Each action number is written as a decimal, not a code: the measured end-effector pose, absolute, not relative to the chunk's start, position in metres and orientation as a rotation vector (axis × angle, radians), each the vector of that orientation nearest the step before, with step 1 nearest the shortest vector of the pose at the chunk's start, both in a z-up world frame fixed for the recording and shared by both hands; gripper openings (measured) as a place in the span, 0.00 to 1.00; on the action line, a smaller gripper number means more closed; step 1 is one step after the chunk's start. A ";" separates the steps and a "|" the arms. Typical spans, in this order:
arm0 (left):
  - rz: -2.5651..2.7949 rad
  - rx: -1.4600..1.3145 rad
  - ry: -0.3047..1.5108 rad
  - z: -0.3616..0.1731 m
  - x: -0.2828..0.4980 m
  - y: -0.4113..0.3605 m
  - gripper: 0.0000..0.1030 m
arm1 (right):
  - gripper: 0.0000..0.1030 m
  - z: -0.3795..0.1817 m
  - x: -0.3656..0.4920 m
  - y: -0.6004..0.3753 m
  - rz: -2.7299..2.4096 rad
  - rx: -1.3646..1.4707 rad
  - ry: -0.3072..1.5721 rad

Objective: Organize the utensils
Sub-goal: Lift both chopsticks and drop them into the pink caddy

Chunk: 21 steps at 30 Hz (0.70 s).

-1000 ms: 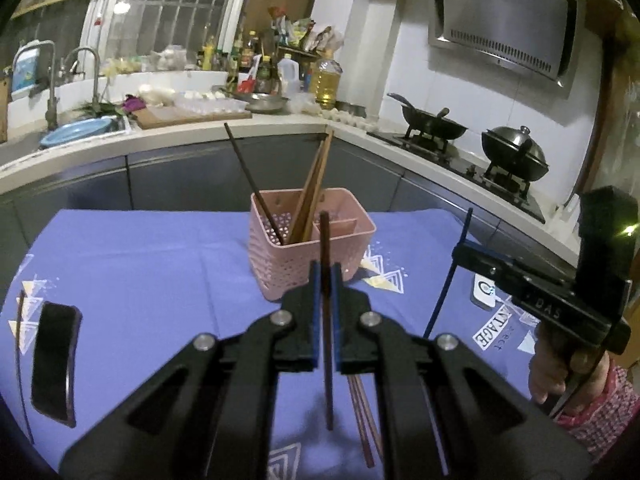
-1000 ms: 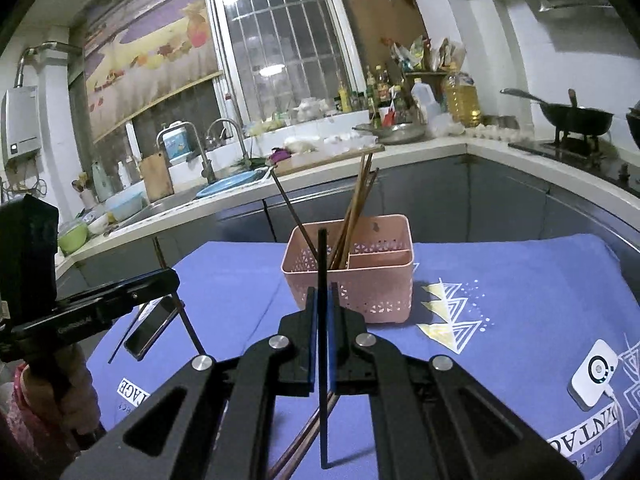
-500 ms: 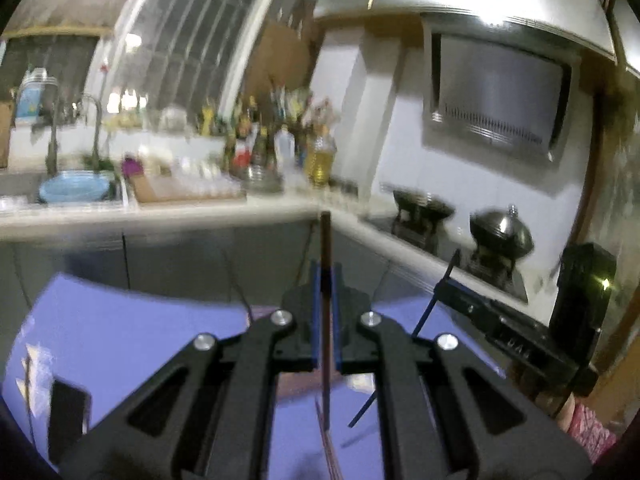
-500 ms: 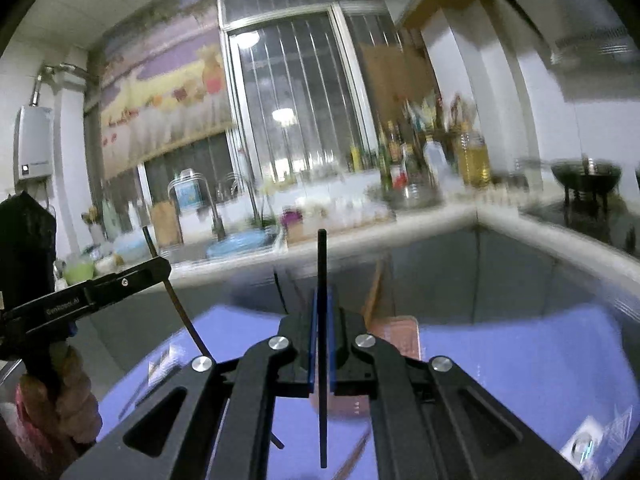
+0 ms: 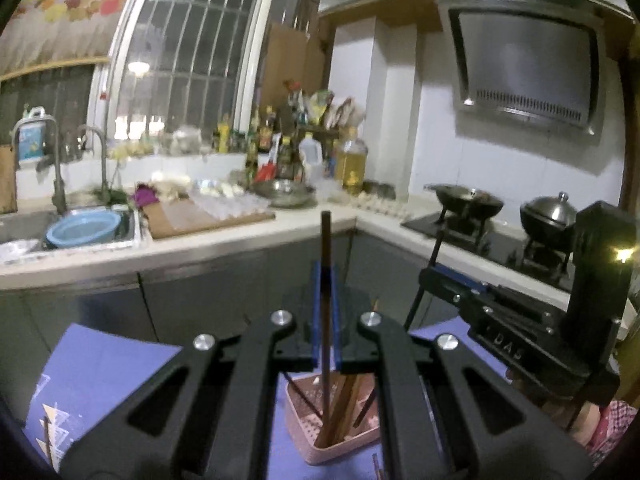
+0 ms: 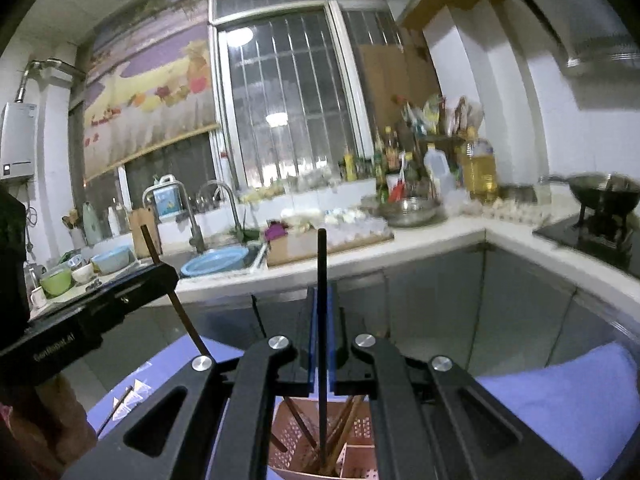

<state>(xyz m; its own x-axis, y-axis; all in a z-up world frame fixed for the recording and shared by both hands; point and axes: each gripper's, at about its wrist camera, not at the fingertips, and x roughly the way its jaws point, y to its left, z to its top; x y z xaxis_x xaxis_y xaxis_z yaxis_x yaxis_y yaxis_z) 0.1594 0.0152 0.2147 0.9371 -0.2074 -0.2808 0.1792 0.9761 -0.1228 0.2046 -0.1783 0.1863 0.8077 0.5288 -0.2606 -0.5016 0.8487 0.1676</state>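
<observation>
While the left gripper (image 5: 325, 276) hangs over a blue-clothed table (image 5: 108, 364), its jaws are pinched on a single brown chopstick (image 5: 325, 320) that stands upright between the blue pads, its top above the fingertips and its lower end down over a pink basket (image 5: 340, 446). The basket, perforated and low in the left wrist view, holds several brown and dark chopsticks leaning against one another. To the right in this view, the right gripper (image 5: 430, 276) shows side-on, a dark chopstick (image 5: 424, 280) slanting through its tip, and a hand (image 5: 588, 424) below it. Only this view shows the range hood (image 5: 524, 76) and a lidded pot (image 5: 548, 212) on the stove beside the wok (image 5: 468, 200).

In the right wrist view, the right gripper's jaws are likewise clamped on the dark chopstick, vertical between the pads, its lower end down among the sticks standing in the basket, where inner partitions show. At left the left gripper appears side-on, the brown chopstick slanting through it. Only this view shows the wall water heater (image 6: 18, 140) and the bowls (image 6: 86, 268) left of the sink, where a blue basin (image 6: 214, 262) lies.
</observation>
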 end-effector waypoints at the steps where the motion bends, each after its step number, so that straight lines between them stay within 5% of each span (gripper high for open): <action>1: -0.192 -0.098 0.311 0.208 0.166 0.017 0.04 | 0.04 0.181 0.208 -0.178 0.552 0.090 0.318; 11: -0.204 -0.060 0.580 0.148 0.204 0.000 0.05 | 0.09 0.157 0.211 -0.169 0.601 0.112 0.453; 16: -0.199 -0.111 0.565 0.147 0.183 0.006 0.06 | 0.32 0.172 0.185 -0.180 0.598 0.159 0.399; 21: -0.201 -0.190 0.535 0.146 0.142 0.022 0.10 | 0.32 0.166 0.151 -0.200 0.623 0.235 0.407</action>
